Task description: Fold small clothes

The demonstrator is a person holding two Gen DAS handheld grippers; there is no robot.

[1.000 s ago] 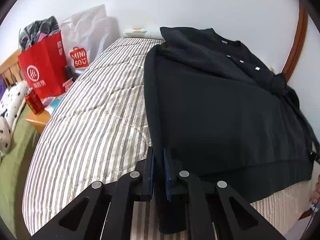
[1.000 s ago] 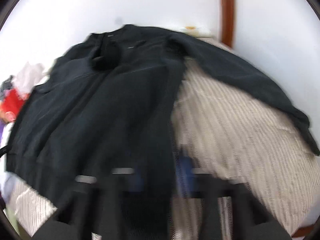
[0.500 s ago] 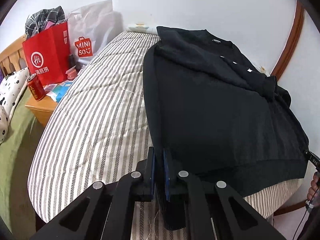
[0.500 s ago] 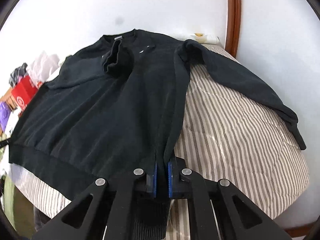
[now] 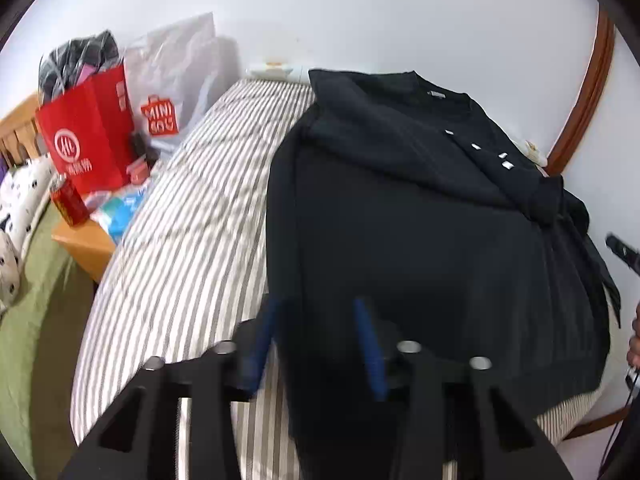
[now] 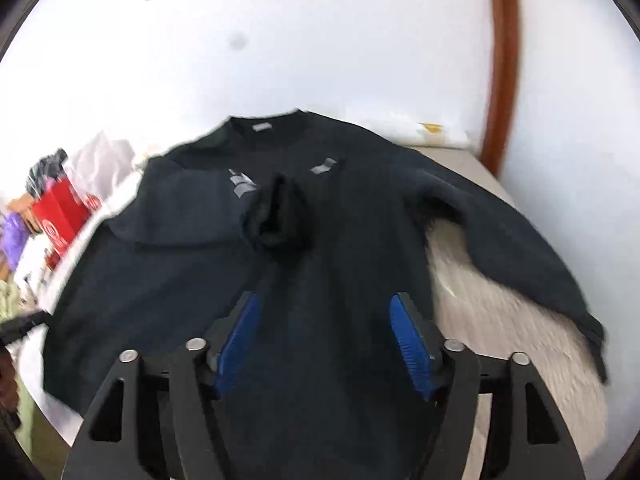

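A bed with a striped grey-and-white cover (image 5: pixel 188 216) filled the room below a plain white wall, with brown wooden trim at two o'clock. A black sweater (image 5: pixel 420 240) lay spread flat on the cover, its neck toward twelve o'clock. One sleeve (image 6: pixel 192 216) was folded across the chest, its cuff bunched at the middle, and the other sleeve (image 6: pixel 512 240) trailed out toward three o'clock. The left gripper (image 5: pixel 320 340) was opening, its blue pads apart with the sweater's hem edge loose between them, not pinched. The right gripper (image 6: pixel 326 340) was also opening, its pads wide over the lower body of the sweater, gripping nothing. At nine o'clock in the left view, a red bag (image 5: pixel 88 136), a white bag (image 5: pixel 172 92) and a red can (image 5: pixel 70 200) stood beside the bed.
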